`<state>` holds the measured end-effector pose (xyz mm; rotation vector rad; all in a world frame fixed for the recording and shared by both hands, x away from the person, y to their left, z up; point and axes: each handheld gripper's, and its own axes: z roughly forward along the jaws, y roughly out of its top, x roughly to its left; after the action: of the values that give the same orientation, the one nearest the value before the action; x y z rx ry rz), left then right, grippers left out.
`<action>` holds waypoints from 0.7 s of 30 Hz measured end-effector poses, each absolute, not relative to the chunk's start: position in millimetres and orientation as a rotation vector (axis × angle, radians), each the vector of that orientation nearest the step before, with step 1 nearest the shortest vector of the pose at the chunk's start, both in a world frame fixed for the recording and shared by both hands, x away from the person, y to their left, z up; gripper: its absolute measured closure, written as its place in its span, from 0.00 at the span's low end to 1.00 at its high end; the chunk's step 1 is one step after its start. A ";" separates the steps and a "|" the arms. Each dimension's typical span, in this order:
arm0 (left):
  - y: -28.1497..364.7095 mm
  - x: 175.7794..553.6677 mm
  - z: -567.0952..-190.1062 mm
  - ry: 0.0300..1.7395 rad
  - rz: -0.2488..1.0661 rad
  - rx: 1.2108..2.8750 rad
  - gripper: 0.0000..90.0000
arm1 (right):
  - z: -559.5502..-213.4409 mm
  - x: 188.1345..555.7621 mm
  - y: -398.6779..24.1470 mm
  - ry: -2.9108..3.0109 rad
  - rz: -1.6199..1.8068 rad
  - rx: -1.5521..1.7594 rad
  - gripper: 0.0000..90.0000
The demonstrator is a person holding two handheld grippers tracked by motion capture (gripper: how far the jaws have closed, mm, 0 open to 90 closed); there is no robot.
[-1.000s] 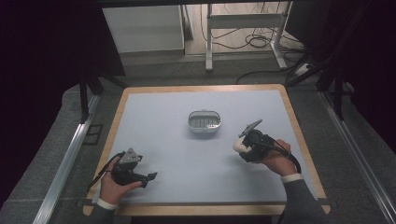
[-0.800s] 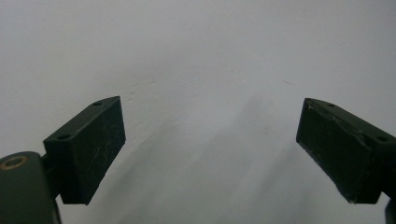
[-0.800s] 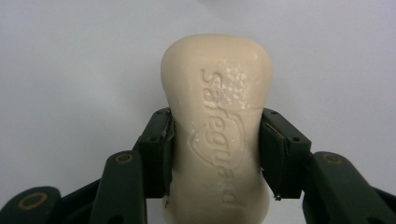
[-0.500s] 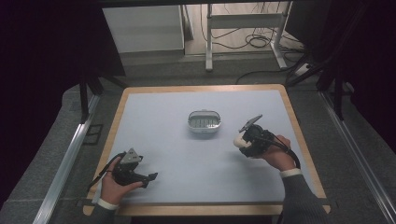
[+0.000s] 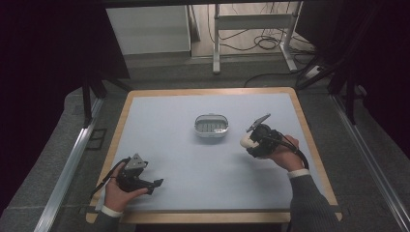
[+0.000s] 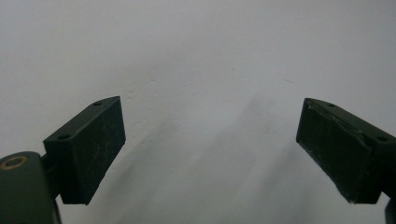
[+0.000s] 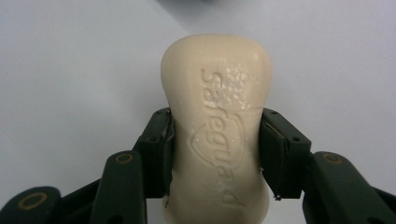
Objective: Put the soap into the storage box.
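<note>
Soap bar point(image 7: 217, 140), one, clamped in my right gripper point(image 7: 215, 156), long axis along jaws, pointing toward one dish point(image 5: 211, 125); my left gripper point(image 6: 210, 149) jaws apart

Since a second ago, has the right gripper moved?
Yes. The right gripper, shut on the soap bar, has shifted slightly up the high view, closer to the soap dish.

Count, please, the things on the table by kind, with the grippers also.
Soap bar, cream, held in the right gripper: 1
Soap dish, white: 1
Grippers, with the left gripper open on the table: 2
Total: 4
</note>
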<state>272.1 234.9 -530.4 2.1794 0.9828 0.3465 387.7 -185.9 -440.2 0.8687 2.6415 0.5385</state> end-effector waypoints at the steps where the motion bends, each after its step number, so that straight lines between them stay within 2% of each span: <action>1: 234.8 271.9 -530.5 0.982 0.345 2.179 0.09 | -439.5 391.3 -184.2 2.639 0.542 0.873 0.55; 21: 237.2 271.8 -528.7 0.985 0.353 2.175 0.09 | -433.3 416.2 -162.4 2.660 0.543 0.839 0.55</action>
<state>271.8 237.2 -528.7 2.1752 0.9848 0.3526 416.2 -162.4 -433.3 0.8385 2.6597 0.5431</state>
